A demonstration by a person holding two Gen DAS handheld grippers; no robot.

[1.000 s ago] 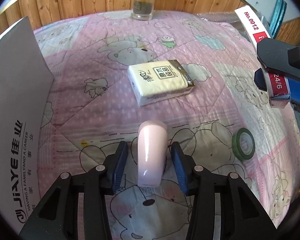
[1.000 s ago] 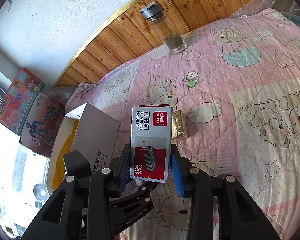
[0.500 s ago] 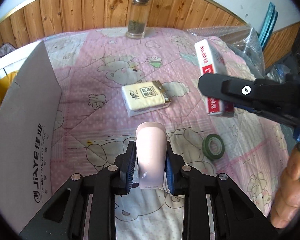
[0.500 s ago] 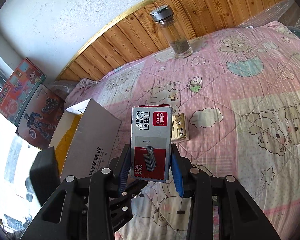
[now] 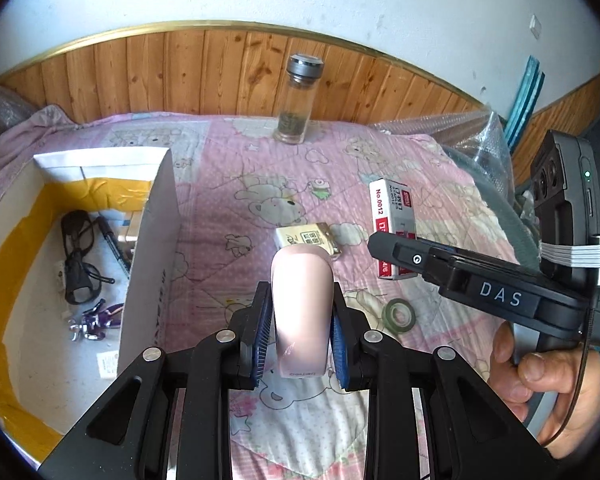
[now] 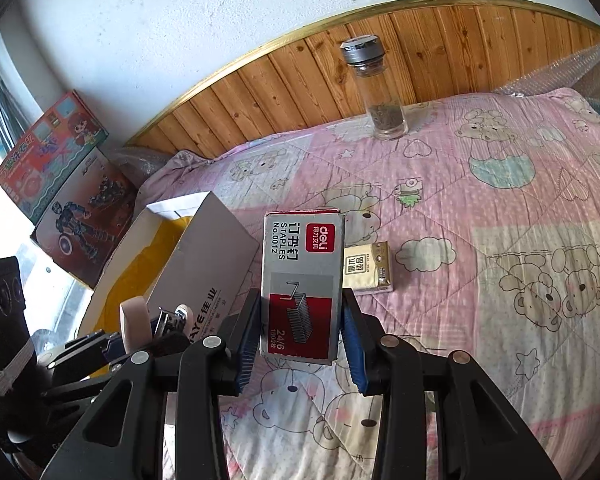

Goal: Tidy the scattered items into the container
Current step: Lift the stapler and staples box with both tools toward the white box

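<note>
Two grips, both holding: left gripper [image 5: 298, 334] pinching pink stapler [image 5: 302, 308], hard, smooth, likely slippery; right gripper [image 6: 300, 334] clamping staple box [image 6: 302, 280], light, crushable cardboard.

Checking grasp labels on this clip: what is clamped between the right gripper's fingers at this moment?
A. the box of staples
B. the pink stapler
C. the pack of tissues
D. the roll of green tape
A. The right gripper presses both pads against the sides of the box of staples, held clear of the quilt; the pack of tissues lies on the quilt beyond it.
</note>
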